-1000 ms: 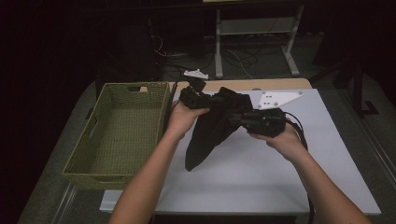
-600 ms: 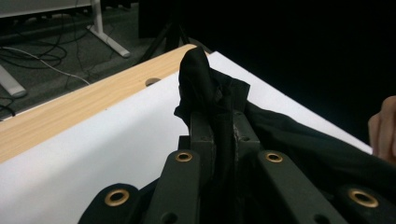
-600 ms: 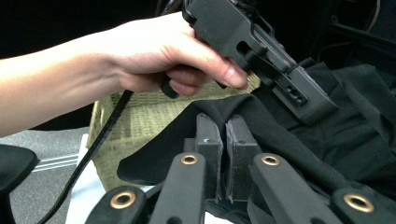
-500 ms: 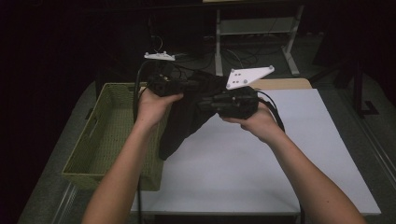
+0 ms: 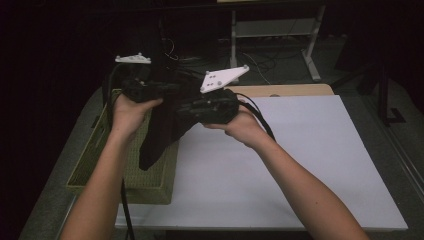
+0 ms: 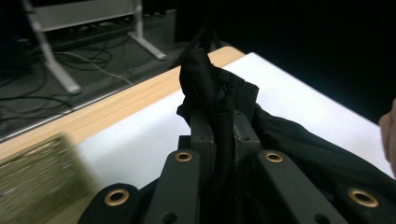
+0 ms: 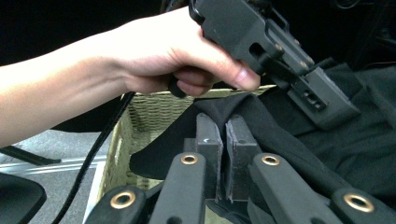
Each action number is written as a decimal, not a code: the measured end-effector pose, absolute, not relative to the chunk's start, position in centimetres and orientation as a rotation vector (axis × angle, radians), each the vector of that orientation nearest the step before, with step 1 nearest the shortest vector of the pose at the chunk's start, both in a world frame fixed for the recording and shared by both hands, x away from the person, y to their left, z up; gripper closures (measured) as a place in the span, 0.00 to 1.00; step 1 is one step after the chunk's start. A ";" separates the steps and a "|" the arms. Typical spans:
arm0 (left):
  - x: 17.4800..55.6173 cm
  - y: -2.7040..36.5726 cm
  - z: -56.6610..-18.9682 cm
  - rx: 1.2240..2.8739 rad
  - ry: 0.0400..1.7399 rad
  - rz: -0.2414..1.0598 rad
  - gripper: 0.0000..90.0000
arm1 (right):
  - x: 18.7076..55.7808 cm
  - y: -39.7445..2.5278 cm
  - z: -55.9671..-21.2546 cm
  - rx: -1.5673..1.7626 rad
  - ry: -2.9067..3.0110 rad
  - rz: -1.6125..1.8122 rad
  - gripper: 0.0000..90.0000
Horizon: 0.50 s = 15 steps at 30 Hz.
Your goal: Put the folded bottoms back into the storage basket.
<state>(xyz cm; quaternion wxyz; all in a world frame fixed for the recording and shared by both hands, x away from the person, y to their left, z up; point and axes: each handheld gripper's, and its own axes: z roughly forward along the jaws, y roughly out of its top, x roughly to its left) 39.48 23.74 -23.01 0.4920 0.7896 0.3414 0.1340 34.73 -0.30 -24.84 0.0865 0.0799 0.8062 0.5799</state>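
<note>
Both grippers clamped on the black cloth, held up over the basket's right edge.

My left gripper (image 6: 223, 135) has its jaws pressed tight on a bunched fold of the black cloth (image 5: 162, 127); my right gripper (image 7: 223, 140) pinches another edge of it. Cloth hangs between them, its tail draping down across the woven green basket (image 5: 95, 172) and the rim next to the white mat (image 5: 310, 165). My left hand (image 7: 182, 51) sits just above the basket in the right gripper view.

Both claws (image 5: 172, 100) clamped, raised.
</note>
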 end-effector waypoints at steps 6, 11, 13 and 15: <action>39.4 27.7 -23.9 1.919 0.883 0.388 0.91 | 35.1 3.2 -25.6 0.207 2.443 1.723 0.95; 39.9 31.2 -25.7 1.913 0.936 0.420 0.91 | 35.4 6.4 -26.9 0.197 2.490 1.688 0.95; 40.0 32.1 -26.3 1.906 0.951 0.433 0.91 | 35.6 7.2 -27.5 0.200 2.508 1.680 0.95; 40.1 32.5 -26.6 1.904 0.957 0.438 0.91 | 35.6 7.5 -27.7 0.200 2.515 1.675 0.95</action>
